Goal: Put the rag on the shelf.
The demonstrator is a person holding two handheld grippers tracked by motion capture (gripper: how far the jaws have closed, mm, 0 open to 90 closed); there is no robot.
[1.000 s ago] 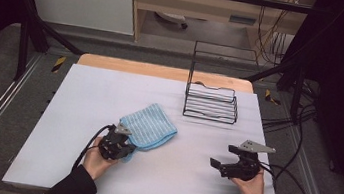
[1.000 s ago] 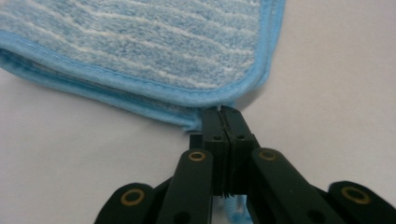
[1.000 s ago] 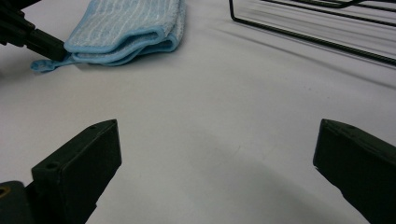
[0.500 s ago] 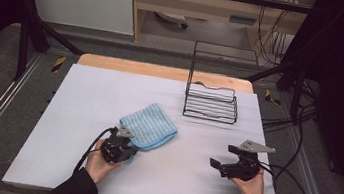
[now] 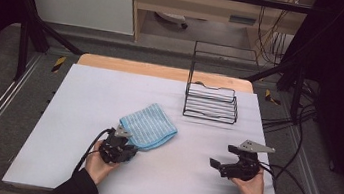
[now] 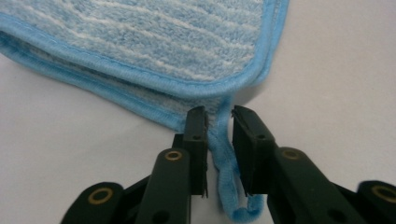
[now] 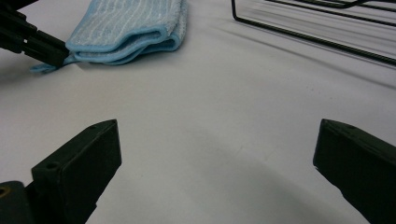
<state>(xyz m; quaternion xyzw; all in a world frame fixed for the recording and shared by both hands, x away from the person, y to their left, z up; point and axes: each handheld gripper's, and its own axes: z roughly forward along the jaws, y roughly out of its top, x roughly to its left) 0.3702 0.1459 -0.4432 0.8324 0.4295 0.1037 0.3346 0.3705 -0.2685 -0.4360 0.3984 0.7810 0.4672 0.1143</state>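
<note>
Jaws at cloth (image 6: 154, 42), rack (image 5: 211, 102) beyond

Left tool (image 6: 219, 119) jaws just opened slightly, releasing towel's hanging loop (image 6: 223, 154).

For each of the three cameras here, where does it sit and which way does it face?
High view: above the person's side, looking forward and down on the table; both forearms, left gripper, right gripper.
Left gripper view: rides the left gripper, faces the folded blue cloth; jaws straddle its hanging loop.
Right gripper view: low over the table, faces the cloth and wire rack; wide jaws.
All share the cloth.
</note>
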